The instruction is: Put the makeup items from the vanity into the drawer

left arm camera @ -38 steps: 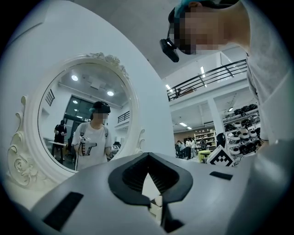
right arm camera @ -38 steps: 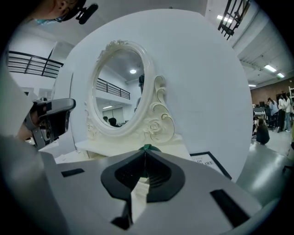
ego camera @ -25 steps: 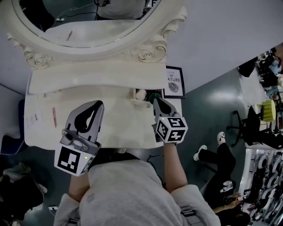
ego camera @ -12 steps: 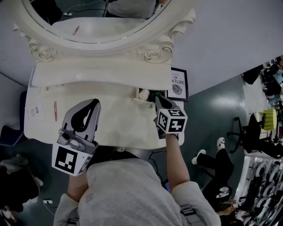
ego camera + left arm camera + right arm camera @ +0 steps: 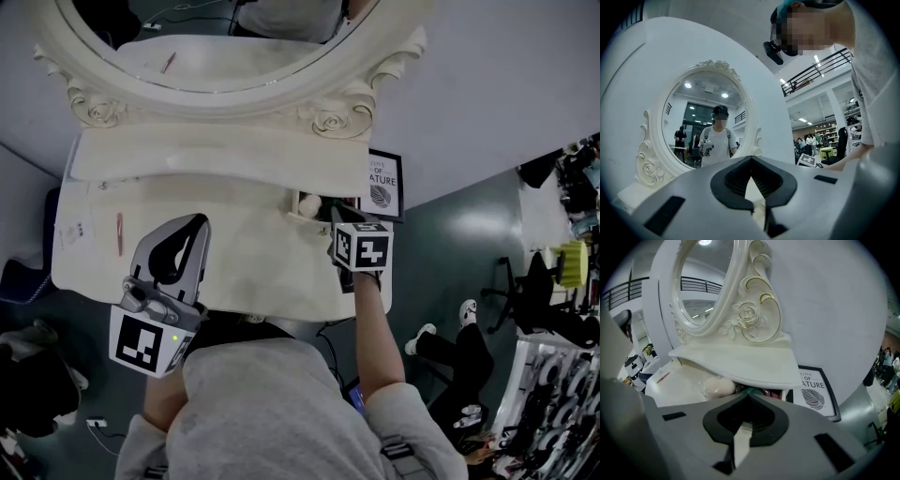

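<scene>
Beyond both tongs, a white mirror (image 5: 216, 56) over the vanity's pale surface (image 5: 253, 258). Left tongs (image 5: 199, 223) above the middle of that surface, jaws together, nothing between them. Right tongs (image 5: 336, 214) likewise closed and empty, tips just short of the makeup items (image 5: 314, 202) tucked under the shelf (image 5: 740, 364). Straight ahead and slightly left of those tips, a pale puff (image 5: 718, 386), with green and red bits beside it. Well left of the left tongs, a red pencil (image 5: 119, 228), long axis pointing toward the mirror. Likely a job for the right tongs, much the nearer to the cluster; must spread first.
</scene>
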Available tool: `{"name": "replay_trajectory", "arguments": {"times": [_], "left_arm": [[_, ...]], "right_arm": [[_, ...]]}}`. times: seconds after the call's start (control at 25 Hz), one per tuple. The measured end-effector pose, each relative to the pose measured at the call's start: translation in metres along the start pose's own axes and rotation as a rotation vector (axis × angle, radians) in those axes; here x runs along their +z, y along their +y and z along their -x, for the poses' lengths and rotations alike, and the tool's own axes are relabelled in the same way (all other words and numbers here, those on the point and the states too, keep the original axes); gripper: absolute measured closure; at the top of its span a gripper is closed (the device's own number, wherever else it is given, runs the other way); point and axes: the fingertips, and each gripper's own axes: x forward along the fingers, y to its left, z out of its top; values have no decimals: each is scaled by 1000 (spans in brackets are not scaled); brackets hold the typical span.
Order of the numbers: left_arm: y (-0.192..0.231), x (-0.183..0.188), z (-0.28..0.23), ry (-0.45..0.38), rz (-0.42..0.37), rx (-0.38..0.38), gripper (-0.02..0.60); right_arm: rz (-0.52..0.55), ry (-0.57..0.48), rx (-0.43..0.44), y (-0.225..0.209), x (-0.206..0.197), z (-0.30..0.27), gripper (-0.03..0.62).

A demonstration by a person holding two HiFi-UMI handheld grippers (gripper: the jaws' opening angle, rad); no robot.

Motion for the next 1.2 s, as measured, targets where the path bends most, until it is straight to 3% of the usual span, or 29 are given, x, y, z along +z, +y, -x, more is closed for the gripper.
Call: {"name": "replay_trajectory", "arguments": {"times": [0.44, 0.68, 1.04, 1.2], "left_arm": [[11, 3, 9, 0, -8, 41, 568], [13, 7, 19, -11, -11, 53, 568], [14, 15, 36, -18, -27, 42, 569], [15, 19, 43, -24, -32, 27, 568]], "right_arm": [[70, -9, -53, -1, 2, -8, 571], [41, -56, -55, 1, -1, -1, 568], [-9, -201, -77, 8, 11, 28, 568], [-27, -292, -24, 29, 15, 48, 569]]}}
